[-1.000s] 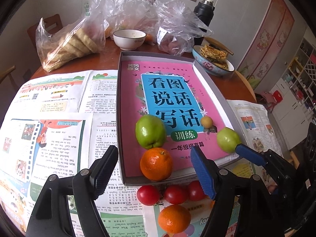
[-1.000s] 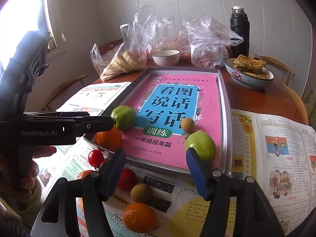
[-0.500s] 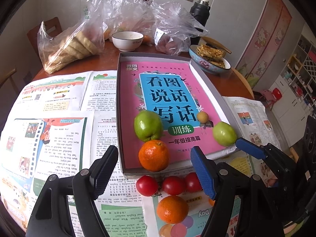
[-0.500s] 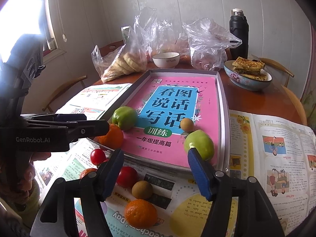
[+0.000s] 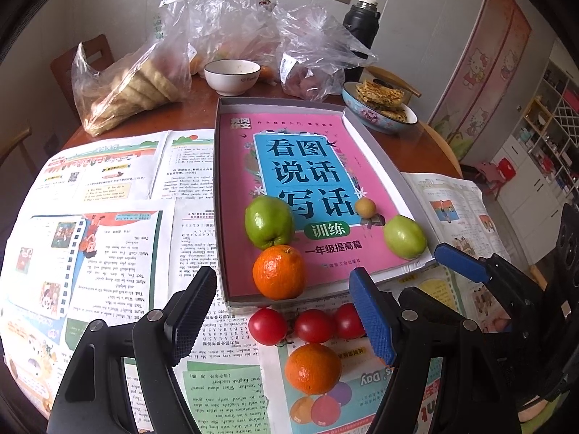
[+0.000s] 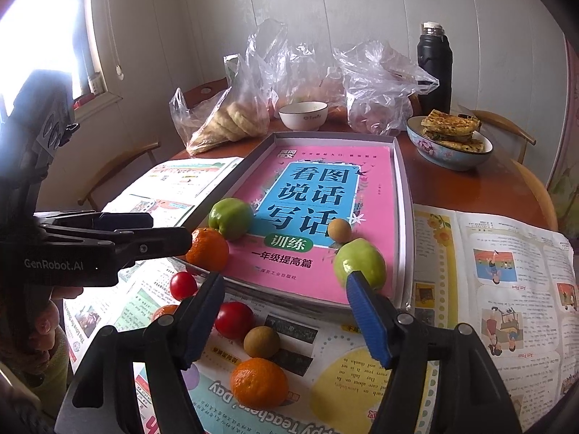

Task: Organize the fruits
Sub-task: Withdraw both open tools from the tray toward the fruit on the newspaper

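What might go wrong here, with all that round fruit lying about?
Three guesses. The green apple sits at the near end of the tray, where I see no rim; a nudge might roll it off. The tomatoes sit close together, so the open left gripper might bump one while taking another. The loose newspapers could slide.
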Demonstrator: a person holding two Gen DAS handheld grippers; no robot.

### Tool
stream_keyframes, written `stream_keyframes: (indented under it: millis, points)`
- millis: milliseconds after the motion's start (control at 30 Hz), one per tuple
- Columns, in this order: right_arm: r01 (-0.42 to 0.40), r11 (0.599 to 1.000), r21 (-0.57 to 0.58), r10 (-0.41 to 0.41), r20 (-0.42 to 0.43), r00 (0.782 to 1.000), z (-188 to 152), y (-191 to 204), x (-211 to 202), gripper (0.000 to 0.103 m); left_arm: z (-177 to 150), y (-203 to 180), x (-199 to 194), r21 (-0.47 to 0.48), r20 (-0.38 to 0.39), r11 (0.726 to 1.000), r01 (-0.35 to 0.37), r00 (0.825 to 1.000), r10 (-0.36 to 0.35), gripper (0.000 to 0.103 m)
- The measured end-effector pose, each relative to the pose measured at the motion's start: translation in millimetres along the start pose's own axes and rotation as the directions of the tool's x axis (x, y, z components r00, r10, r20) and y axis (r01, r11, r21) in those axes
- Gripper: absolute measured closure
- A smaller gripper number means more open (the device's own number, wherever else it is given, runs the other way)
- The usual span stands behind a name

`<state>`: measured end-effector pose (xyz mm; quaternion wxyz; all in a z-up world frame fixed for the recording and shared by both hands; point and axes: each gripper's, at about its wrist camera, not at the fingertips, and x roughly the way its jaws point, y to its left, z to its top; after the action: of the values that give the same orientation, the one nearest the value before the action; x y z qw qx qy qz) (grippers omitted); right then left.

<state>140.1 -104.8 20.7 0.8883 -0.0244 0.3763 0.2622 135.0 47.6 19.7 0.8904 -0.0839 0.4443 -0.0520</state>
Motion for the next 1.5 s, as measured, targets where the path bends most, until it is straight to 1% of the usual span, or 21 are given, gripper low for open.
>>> stream_keyframes:
  millis: [467,567,800,1000,1500]
  points:
    - [-0.003,1.0,0.013,0.002,0.034,0.999,0,-4,-20,0.034,-7,2,-18,-0.003,0.019,1.0,-0.014,1.0,0.014,0.026]
    - [0.001,1.0,0.017,-0.002,0.042,0.999,-1,-6,-24,0.03,-8,1,-20,-0.001,0.023,1.0,-0.019,1.0,0.019,0.026]
    - [0.007,1.0,0.018,-0.008,0.054,0.999,-1,-8,-33,0.029,-13,1,-25,-0.003,0.026,1.0,-0.021,0.999,0.021,0.026]
    - [0.02,1.0,0.002,-0.02,0.041,0.999,-5,-5,-35,0.026,-18,3,-25,-0.007,0.022,1.0,-0.028,0.999,0.029,0.026]
    - [0.018,1.0,-0.021,-0.018,0.017,1.0,-12,6,-33,0.026,-27,6,-27,0.006,0.013,1.0,-0.024,1.0,0.024,0.026]
